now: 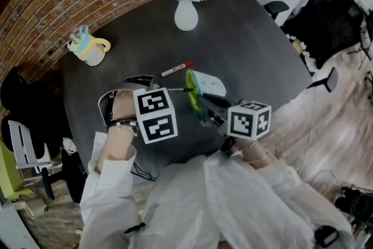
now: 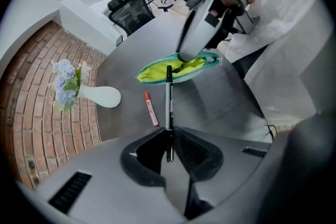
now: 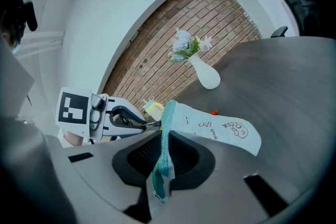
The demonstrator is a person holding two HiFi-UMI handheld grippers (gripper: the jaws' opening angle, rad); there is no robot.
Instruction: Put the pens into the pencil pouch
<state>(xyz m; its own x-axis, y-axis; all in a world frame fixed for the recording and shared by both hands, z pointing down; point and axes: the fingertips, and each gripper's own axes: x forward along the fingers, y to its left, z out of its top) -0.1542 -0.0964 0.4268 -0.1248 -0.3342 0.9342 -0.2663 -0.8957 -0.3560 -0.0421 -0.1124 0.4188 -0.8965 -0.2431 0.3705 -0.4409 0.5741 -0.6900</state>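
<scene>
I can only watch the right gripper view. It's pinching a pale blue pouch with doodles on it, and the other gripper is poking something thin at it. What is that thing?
Observer: A black pen, clamped in the left gripper. Its far end is at the open mouth of the pouch.
Operator: Is the mouth really open? I only see it edge-on.
Observer: Yes. The left gripper view looks straight in, and the inside is yellow-green.
Operator: And the red speck behind the pouch?
Observer: That's a red pen, lying flat on the table on the vase's side of the pouch.
</scene>
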